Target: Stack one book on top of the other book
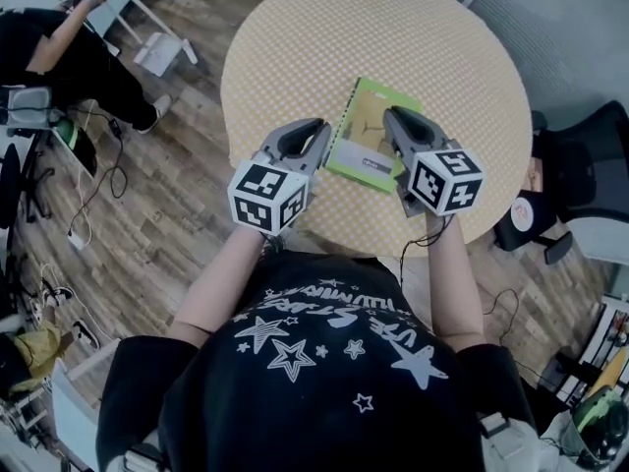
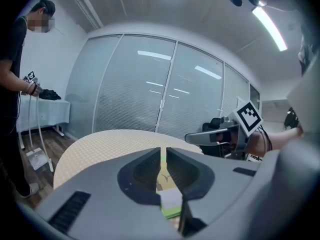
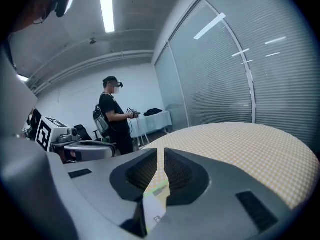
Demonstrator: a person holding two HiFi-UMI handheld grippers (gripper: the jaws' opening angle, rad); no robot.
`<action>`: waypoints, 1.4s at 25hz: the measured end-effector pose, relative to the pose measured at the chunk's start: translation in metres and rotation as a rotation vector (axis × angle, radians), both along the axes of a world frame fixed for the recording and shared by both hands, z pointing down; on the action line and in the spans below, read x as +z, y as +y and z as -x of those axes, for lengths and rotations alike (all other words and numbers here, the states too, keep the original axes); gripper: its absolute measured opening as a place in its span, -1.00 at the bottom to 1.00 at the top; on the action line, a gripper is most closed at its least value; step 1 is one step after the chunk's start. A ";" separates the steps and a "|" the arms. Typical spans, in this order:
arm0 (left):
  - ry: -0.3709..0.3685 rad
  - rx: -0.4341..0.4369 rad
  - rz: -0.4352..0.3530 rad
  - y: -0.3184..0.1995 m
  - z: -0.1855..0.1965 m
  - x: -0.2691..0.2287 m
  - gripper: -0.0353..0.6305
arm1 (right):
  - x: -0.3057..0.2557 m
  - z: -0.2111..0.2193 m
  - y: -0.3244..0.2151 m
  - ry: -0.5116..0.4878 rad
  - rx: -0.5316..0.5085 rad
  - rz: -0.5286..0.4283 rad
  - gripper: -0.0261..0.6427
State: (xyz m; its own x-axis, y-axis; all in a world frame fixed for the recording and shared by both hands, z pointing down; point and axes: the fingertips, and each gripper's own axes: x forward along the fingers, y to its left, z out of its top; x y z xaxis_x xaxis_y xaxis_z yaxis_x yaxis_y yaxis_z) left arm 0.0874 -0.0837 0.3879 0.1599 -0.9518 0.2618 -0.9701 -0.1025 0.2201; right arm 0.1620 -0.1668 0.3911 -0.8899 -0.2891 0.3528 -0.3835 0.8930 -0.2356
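Ok, both grippers are on the thin green-covered book point(image 1: 369, 134), one at each side. It sits over the near part of the round surface with a yellow checked cover point(image 1: 393, 28), long axis running near to far and angled slightly right.

- The left gripper point(image 1: 319, 131) pinches the book's left edge. In the left gripper view its jaws point(image 2: 163, 151) are nearly pressed together, with the book's green and white corner point(image 2: 169, 203) in the slit.
- The right gripper point(image 1: 391, 118) pinches the right edge. In the right gripper view its jaws point(image 3: 161, 154) leave only a thin gap, with a strip of the book point(image 3: 156, 204) caught in it.

Can't tell whether the book is clear of the surface.

Wooden floor point(image 1: 167, 175) lies left of the surface, and a person in black point(image 2: 12, 94) stands far left.
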 end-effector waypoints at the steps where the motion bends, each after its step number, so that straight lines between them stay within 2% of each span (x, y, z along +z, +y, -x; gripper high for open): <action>1: -0.002 0.016 -0.007 0.002 0.005 -0.002 -0.77 | 0.001 0.003 0.003 0.001 0.021 0.010 -0.76; 6: 0.015 0.122 -0.025 0.026 0.018 -0.009 -0.78 | -0.004 0.010 0.036 -0.029 0.141 0.045 -0.78; 11: 0.002 0.266 -0.037 0.082 -0.006 -0.017 -0.78 | -0.002 -0.021 0.109 -0.019 0.259 0.038 -0.78; 14: 0.036 0.355 -0.002 0.093 -0.007 0.000 -0.78 | 0.014 -0.028 0.139 0.009 0.332 0.059 -0.78; 17: 0.053 0.408 0.029 0.090 -0.003 0.017 -0.78 | 0.022 -0.028 0.154 0.024 0.379 0.077 -0.79; 25: 0.033 0.431 0.043 0.098 -0.017 0.022 -0.78 | 0.037 -0.057 0.179 -0.001 0.440 0.102 -0.80; 29: 0.015 0.432 0.043 0.120 -0.037 0.019 -0.78 | 0.034 -0.075 0.207 -0.024 0.431 0.112 -0.80; 35: 0.045 0.406 0.041 0.162 -0.064 0.006 -0.78 | 0.017 -0.107 0.248 -0.052 0.431 0.100 -0.81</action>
